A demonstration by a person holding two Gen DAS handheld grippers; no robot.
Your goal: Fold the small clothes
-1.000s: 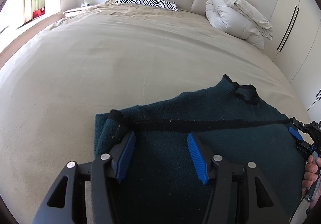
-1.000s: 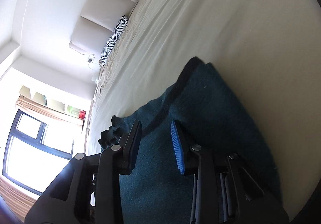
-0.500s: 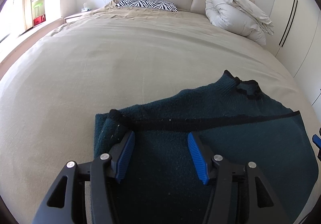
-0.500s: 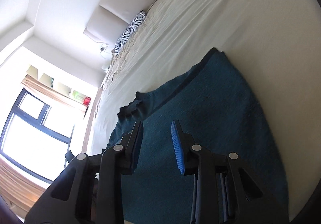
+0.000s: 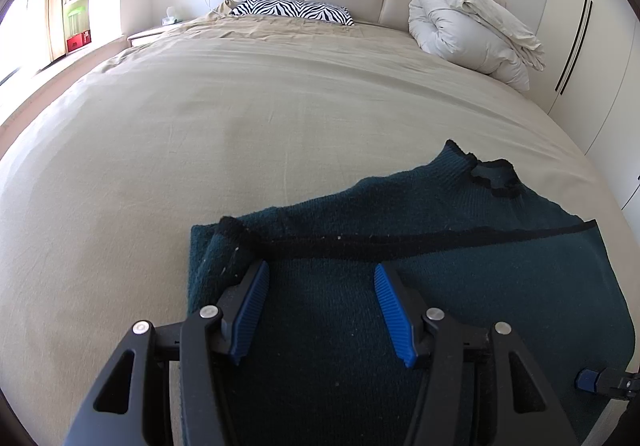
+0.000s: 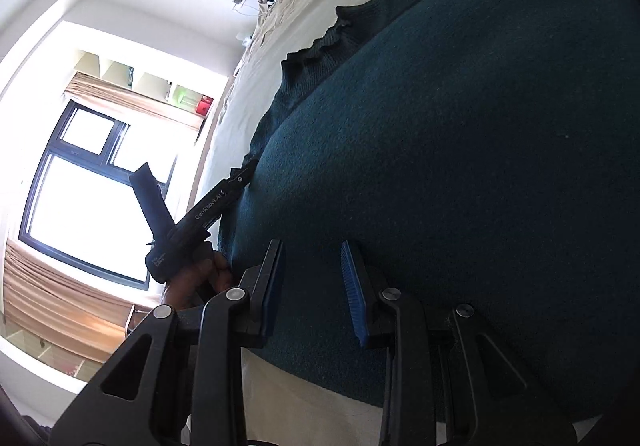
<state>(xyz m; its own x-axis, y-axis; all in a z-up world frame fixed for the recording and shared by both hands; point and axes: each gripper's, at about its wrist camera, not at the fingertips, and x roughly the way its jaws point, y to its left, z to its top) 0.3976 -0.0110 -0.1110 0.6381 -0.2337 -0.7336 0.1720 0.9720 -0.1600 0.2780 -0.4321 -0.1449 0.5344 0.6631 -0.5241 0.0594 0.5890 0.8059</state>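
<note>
A dark teal knitted sweater (image 5: 460, 246) with black trim lies partly folded on the beige bed (image 5: 240, 134), its frilled collar at the far right. My left gripper (image 5: 320, 310) is open and empty just above the sweater's near left part. My right gripper (image 6: 312, 286) is open and empty over the sweater (image 6: 460, 166) near its front edge. One blue fingertip of the right gripper shows at the left wrist view's lower right. The left gripper's body (image 6: 188, 222) shows in the right wrist view.
A zebra-print pillow (image 5: 292, 10) and a rolled white duvet (image 5: 472, 34) lie by the padded headboard. White wardrobe doors (image 5: 592, 46) stand on the right. A window (image 6: 92, 202) and shelves are on the left side of the room.
The right gripper has drawn back toward the sweater's near edge and swung lower, so the sweater now fills its view. The left gripper has stayed open over the sweater and hardly moved.
</note>
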